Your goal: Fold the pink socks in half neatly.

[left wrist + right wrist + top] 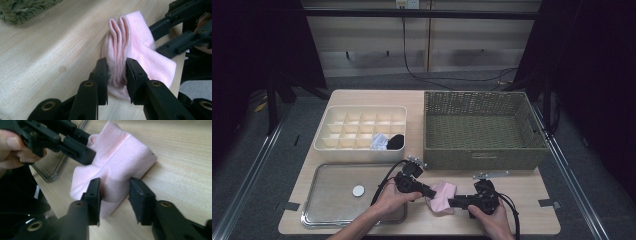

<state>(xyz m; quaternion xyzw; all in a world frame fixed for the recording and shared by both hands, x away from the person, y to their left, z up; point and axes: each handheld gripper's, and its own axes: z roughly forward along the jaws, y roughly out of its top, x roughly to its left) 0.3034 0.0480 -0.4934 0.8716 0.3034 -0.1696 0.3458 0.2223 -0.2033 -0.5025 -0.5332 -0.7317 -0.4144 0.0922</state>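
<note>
Jaws: left gripper [117, 75] pinching pink sock [140, 50] folds; right gripper [115, 195] half open, astride sock edge | sock on bench [532, 192], 6 o'clock of basket [482, 130] | risk: thin pinch slips, fold springs open.

A green woven basket [484, 131] stood on the far right of the wooden counter [532, 190], its inside bare. Just beside it to the left sat a cream divided box [362, 126]; two of its front compartments held a white-and-blue rolled item [379, 142] and a black one [396, 142]. Nearer, a metal tray [332, 197] carried a small white disc [358, 190].
</note>
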